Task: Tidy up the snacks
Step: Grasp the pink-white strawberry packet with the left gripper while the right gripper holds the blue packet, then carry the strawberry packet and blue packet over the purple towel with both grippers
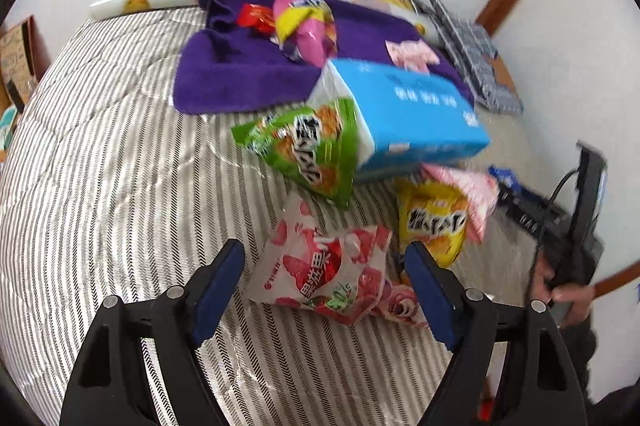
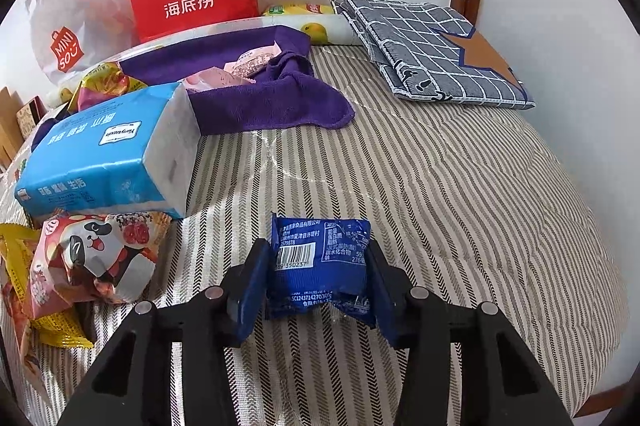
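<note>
Now sorting: right gripper (image 2: pixel 316 280) clamped on small blue foil snack packet (image 2: pixel 320 266); left gripper (image 1: pixel 326 284) agape (empty) around pink-and-white strawberry candy bag (image 1: pixel 324 274), next needing closure.

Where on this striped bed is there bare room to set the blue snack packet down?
Free: the striped cover between the purple towel, the checked grey cloth and the blue snack packet. Crowded: around the blue tissue pack, where snack bags pile up, such as the panda bag.
</note>
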The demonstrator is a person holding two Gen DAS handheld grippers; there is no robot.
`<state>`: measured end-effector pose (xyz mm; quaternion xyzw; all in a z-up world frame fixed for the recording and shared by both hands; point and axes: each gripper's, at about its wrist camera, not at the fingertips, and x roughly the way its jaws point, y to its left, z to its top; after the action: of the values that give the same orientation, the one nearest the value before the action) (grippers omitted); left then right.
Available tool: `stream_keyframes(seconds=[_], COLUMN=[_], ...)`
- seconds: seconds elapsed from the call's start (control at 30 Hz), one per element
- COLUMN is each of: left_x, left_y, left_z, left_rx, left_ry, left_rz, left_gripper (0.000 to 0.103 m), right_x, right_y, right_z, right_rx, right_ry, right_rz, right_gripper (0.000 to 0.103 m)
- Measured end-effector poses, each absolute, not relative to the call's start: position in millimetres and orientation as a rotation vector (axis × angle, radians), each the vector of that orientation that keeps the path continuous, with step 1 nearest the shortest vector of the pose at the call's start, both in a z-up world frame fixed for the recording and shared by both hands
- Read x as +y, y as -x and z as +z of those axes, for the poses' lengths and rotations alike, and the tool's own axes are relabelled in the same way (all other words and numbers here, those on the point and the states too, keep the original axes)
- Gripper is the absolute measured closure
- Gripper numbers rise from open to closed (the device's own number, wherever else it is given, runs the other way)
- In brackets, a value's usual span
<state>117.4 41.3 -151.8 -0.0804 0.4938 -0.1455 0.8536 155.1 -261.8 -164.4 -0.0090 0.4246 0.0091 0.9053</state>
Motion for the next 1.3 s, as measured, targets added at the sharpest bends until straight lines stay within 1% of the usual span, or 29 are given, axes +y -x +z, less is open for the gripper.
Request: stream_keyframes(seconds=[0.13, 0.2, 0.33, 0.4, 0.53, 0.57, 0.63, 0.67, 0.7, 0.73, 0.87, 0.97, 1.03, 1.07, 1.3], left_x=[29, 26, 23, 19, 18, 19, 22, 25, 28, 33, 42, 48, 51, 52, 60], left_y=[-119, -118, -122, -123, -124, -123, -123, -123, -123, -123, -120, -116, -114, -113, -108], left_z=[-166, -168, -171, -172, -171, -169, -167, -166, -165, -165, -161, -157, -156, -155, -148], left_rx=[1.085, 1.069, 1.059, 1.057, 1.037, 1.028, 1.029, 1.026, 1.025, 1.027, 1.022, 1.009, 1.007, 1.006, 1.006], left_ry=[0.1, 0.078, 0.059, 0.029, 0.0, 0.009, 0.032, 0.048, 0.06, 0.086, 0.138, 0.166, 0.176, 0.179, 0.207], left_rz=[-0.294, -0.293, -0.28, -0.274, -0.256, -0.266, -0.272, -0.272, -0.265, -0.266, -0.267, -0.259, -0.257, -0.254, -0.252], left_gripper=[0.02, 0.015, 0.014, 0.015, 0.024, 0.034, 0.037, 0.043, 0.045, 0.045, 0.053, 0.056, 0.059, 0.063, 0.065], right_x=[-262, -261, -262, -261, -262, -262, -262, -262, -262, -262, -261, -261, -260, -260, -259], right_y=[-155, -155, -155, -155, -156, -156, -156, -156, -156, -156, -155, -155, -154, -154, -145], right_z=[-164, -164, -164, -164, -164, -164, -164, -164, -164, -164, -164, -163, -163, -162, -150], right_rx=[0.876, 0.876, 0.878, 0.879, 0.879, 0.879, 0.878, 0.878, 0.878, 0.878, 0.875, 0.871, 0.865, 0.862, 0.833], right_ry=[0.015, 0.02, 0.022, 0.021, 0.021, 0.021, 0.023, 0.023, 0.021, 0.02, 0.015, 0.016, 0.022, 0.025, 0.019], right_rz=[0.021, 0.02, 0.023, 0.024, 0.024, 0.024, 0.023, 0.024, 0.026, 0.027, 0.038, 0.049, 0.049, 0.053, 0.091], right_gripper=[0.056, 0.056, 0.056, 0.056, 0.056, 0.056, 0.057, 0.058, 0.058, 0.059, 0.06, 0.061, 0.062, 0.062, 0.063])
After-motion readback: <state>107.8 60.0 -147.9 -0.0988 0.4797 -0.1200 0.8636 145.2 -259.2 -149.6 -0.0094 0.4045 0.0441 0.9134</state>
